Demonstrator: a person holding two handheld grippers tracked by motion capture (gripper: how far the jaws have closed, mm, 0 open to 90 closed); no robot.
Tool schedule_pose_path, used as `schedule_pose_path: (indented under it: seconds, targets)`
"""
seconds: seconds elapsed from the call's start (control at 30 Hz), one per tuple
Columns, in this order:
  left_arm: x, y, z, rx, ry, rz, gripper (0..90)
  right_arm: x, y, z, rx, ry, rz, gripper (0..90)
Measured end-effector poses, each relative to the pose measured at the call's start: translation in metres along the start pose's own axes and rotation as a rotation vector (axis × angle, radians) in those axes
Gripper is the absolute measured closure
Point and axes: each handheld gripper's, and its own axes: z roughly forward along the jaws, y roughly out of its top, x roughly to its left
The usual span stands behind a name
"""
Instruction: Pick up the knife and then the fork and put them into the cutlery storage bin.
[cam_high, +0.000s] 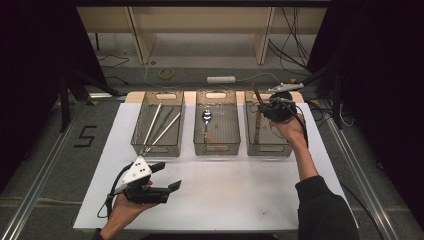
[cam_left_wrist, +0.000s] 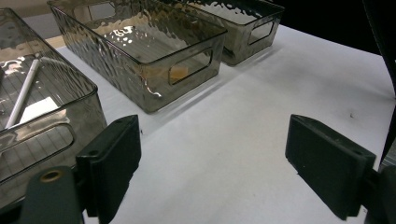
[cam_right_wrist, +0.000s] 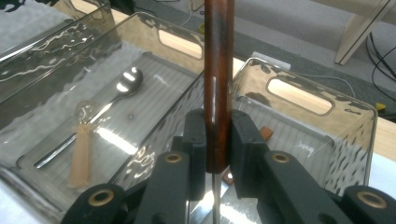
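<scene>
Right gripper: jaws clamped on the wooden handle of a brown-handled metal knife, held above the right-hand smoky clear plastic bin
Left gripper: jaws wide apart, nothing between them, low over the white worktop
Middle bin: a metal spoon and a pale wooden piece beside it
Left bin: long thin white and silver sticks
Progress: looks like sorting cutlery by kind; the worktop carries no loose pieces, so the knife seems the last item, not yet let go into its bin
</scene>
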Motion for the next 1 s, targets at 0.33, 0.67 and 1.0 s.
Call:
schedule_pose_path:
  seconds: [0.33,0.67,1.0]
  targets:
    - [-0.001,0.000,0.000,-0.003,-0.002,0.002,17.8,-0.006,0.000,0.016,0.037,-0.046,0.020,78.7]
    - [-0.001,0.000,0.000,0.003,-0.003,0.005,17.7,-0.008,-0.004,0.028,0.052,-0.068,0.024,78.7]
    - [-0.001,0.000,0.000,0.003,0.000,0.008,17.6,-0.007,-0.011,0.041,0.100,-0.086,0.023,78.6]
